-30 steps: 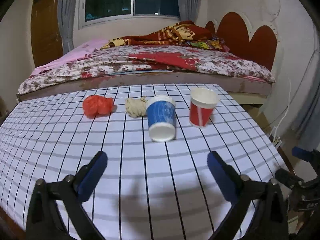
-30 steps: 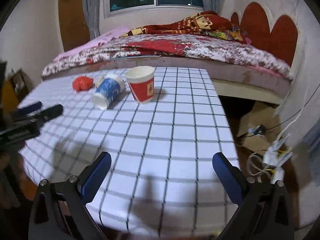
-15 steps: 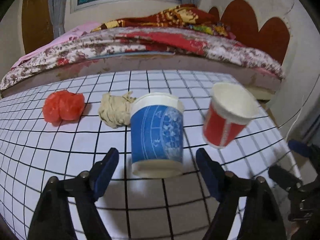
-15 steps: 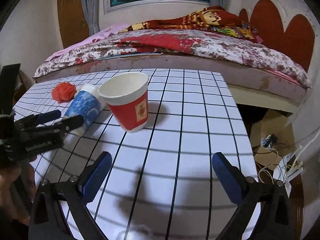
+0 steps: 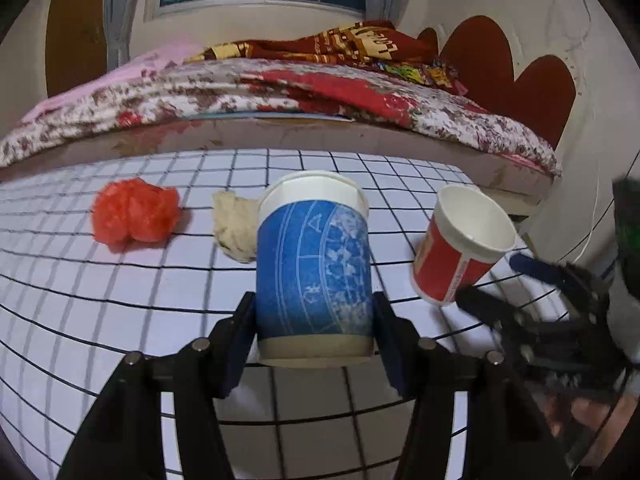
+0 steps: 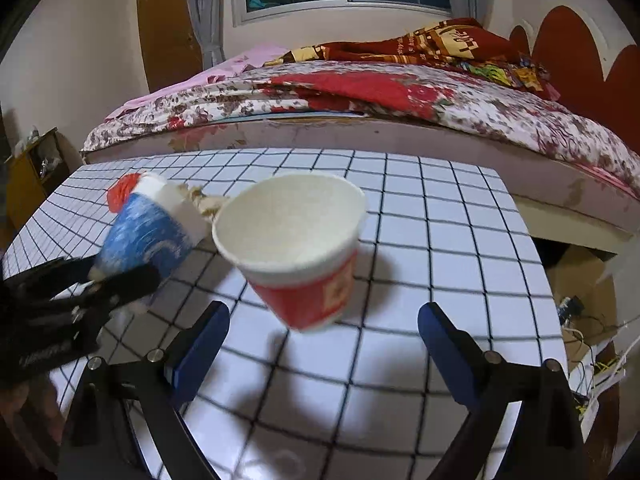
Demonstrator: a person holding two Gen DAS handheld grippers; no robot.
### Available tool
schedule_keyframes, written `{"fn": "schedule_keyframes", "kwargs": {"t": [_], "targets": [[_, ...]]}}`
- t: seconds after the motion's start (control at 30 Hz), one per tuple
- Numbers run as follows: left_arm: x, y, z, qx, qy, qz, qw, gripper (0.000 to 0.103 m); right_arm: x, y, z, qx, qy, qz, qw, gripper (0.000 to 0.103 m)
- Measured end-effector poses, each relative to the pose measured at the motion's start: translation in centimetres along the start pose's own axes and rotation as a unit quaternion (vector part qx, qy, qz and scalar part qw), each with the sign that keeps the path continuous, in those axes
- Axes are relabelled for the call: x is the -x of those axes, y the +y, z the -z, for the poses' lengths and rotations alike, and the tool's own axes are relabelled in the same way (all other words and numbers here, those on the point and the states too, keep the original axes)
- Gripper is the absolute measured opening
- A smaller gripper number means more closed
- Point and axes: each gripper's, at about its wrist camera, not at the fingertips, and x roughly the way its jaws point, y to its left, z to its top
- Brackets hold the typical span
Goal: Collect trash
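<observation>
Both grippers have come in toward the cups since a second ago, when they hung back over the near part of the table (image 5: 80,304). The left gripper (image 5: 314,320) now straddles the blue cup (image 5: 314,264), which stands upside down on the grid cloth; its jaws have just been closing, and the blue pads sit right at the cup's two sides near its base. Whether they press on it yet, I cannot tell.

The right gripper (image 6: 322,340) is spread wide, its jaws having narrowed only a little, with the red cup (image 6: 304,248) just ahead of the tips and not between them. That cup stands mouth up, to the right of the blue one and apart from it. In the left wrist view the right gripper shows as a dark blur beside the red cup's base.

Behind the blue cup lies a beige wad (image 5: 234,232), touching or nearly touching it, and further left an orange wad (image 5: 134,216) lies by itself. A bed (image 5: 280,96) with a flowered cover runs along the far edge of the table.
</observation>
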Motion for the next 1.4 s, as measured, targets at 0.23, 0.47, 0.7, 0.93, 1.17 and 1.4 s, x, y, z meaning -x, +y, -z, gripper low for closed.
{"fn": "schedule_keyframes", "kwargs": {"t": [0.23, 0.47, 0.7, 0.93, 1.17, 1.4], "targets": [[-0.6, 0.8, -0.2, 0.01, 0.003, -0.002, 0.9999, 0.057, -1.9, 1.1, -1.4, -0.008, -0.005, 0.007, 1.0, 0.087], [-0.4, 0.2, -0.2, 0.006, -0.002, 0.005, 1.0, 0.057, -1.6, 1.1, -1.5, -0.005, -0.017, 0.015, 1.0, 0.059], [1.1, -1.7, 0.0, -0.017, -0.017, 0.02, 0.9995, 0.057, 2.6, 0.0, -0.1, -0.01, -0.038, 0.023, 0.999, 0.059], [3.8, -5.5, 1.4, -0.062, -0.04, 0.044, 0.9963, 0.057, 8.9, -2.7, 2.3, -0.034, -0.058, 0.047, 0.997, 0.059], [7.4, -8.7, 2.7, -0.097, -0.064, 0.07, 0.9907, 0.057, 15.1, -4.8, 4.7, -0.049, -0.076, 0.067, 0.994, 0.059], [9.9, -11.1, 3.3, -0.113, -0.074, 0.09, 0.9868, 0.057, 20.8, -6.6, 7.1, -0.066, -0.1, 0.092, 0.989, 0.059]]}}
